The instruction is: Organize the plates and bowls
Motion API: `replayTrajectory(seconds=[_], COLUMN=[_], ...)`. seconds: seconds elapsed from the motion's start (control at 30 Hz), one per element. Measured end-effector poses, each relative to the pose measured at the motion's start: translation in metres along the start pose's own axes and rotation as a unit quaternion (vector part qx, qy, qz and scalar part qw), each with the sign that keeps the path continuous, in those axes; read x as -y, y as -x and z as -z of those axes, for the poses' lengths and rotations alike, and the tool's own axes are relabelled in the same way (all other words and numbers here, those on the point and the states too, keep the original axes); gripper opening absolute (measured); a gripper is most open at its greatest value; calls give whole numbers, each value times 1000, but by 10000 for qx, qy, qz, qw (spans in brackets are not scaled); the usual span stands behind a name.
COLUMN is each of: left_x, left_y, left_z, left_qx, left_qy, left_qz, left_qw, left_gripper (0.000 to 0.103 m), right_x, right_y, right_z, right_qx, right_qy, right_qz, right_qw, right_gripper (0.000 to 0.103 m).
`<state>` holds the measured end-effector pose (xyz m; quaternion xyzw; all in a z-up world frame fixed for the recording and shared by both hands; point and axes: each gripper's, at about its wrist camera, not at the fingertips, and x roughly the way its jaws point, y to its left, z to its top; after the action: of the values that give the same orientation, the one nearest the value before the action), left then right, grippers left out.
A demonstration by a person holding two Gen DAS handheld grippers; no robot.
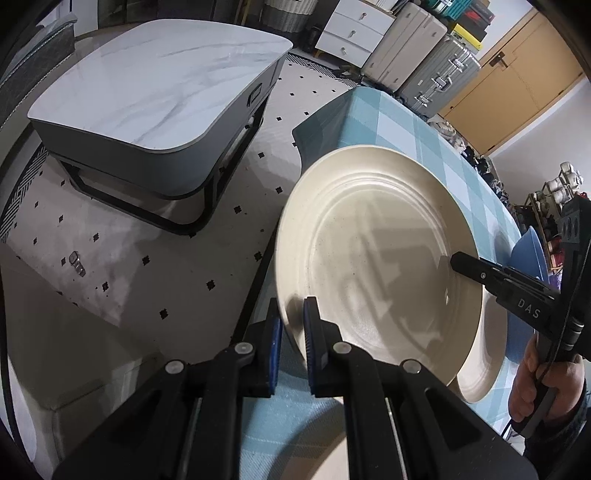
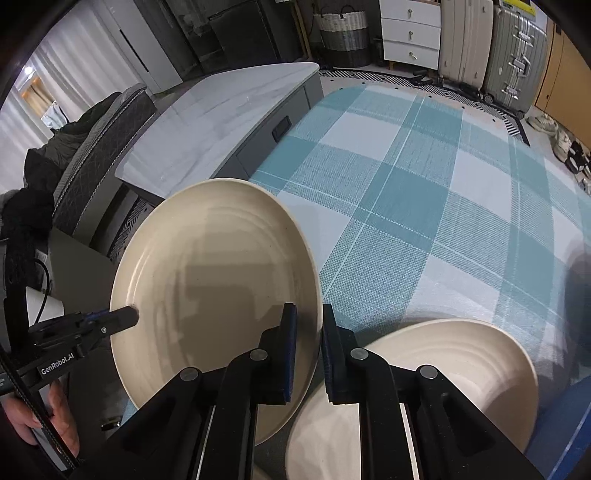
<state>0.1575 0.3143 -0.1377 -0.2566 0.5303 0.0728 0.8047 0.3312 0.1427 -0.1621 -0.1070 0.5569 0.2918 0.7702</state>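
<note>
Two grippers share one cream plate (image 1: 376, 258), each pinched shut on an opposite edge of its rim. In the left wrist view the left gripper (image 1: 293, 314) clamps the near-left rim, blue pads (image 1: 309, 332) either side of it, while the right gripper (image 1: 456, 263) reaches in from the right. In the right wrist view the right gripper (image 2: 308, 321) grips the plate's right edge. The plate appears lifted and tilted above the checked cloth (image 2: 406, 192), hanging partly past the table's left edge.

Just right of it, near the bottom of the right wrist view, lies a second cream plate (image 2: 461, 369) on the cloth, partly under the raised one. A blue bowl (image 1: 532, 247) sits further right, mostly hidden behind the right gripper.

Risk, as I judge it: both grips hold only thin rim, so if the hands drift apart, twist unevenly or one slackens, the plate could swing down, strike the second plate, or fall past the table edge to the patterned floor (image 1: 177, 258). Lowering it off-centre could chip rim against rim.

Open room is generous on the far and right parts of the cloth, which lie bare. Left, the table edge is close, with a marble-topped low table (image 1: 155, 85) beyond the gap. Far off stand suitcases (image 1: 436, 70) and a white drawer unit (image 1: 351, 33), well clear.
</note>
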Motion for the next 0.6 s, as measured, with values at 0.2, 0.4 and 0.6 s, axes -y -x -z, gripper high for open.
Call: replayTrajectory(seconds=[0.2, 0.4, 0.6], left_x=[7, 9, 15], left_y=[22, 44, 63], left_z=[11, 42, 74], left_qx=[105, 79, 202], left_qy=[-76, -146, -289], left_qz=[20, 145, 1], left_qw=[9999, 9998, 9994], left_gripper=[9, 9, 9], right_x=[-9, -19, -33], right_y=[28, 52, 72], right_z=[10, 40, 77], right_qx=[107, 171, 286], right_qy=[103, 218, 335], right_qz=[38, 16, 60], right_qw=[9999, 9996, 9990], right_gripper=[12, 12, 12])
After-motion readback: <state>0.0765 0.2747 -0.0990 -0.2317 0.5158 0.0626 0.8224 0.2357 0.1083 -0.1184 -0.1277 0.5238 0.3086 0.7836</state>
